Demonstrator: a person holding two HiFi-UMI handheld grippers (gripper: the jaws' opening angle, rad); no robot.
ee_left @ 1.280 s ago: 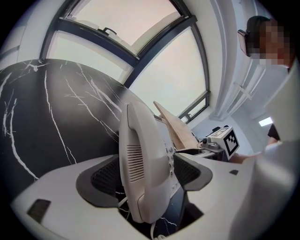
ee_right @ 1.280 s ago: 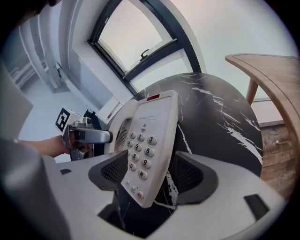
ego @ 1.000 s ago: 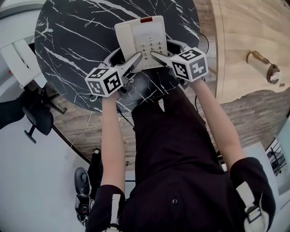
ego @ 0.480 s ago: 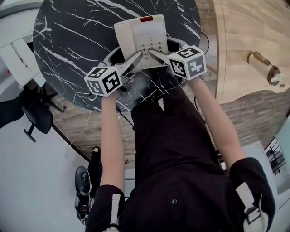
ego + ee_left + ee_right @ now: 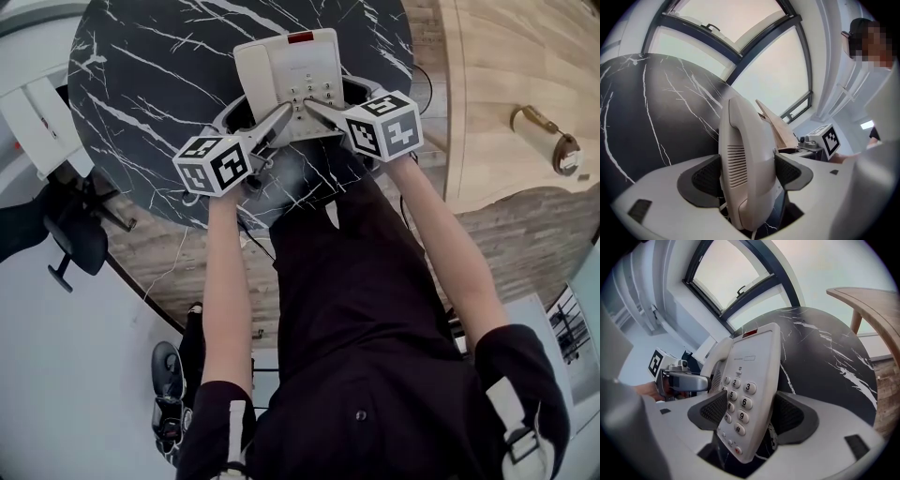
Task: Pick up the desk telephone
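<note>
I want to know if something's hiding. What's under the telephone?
Only the black marble table shows around and below the telephone. The spot right beneath its body is covered by the phone itself, so I cannot see there.

Office (desk telephone [image 5: 281, 67], swivel chair [image 5: 79, 236])

telephone [image 5: 286, 70]: smooth matt plastic | table [image 5: 150, 94]: glossy black marble, white-veined
</note>
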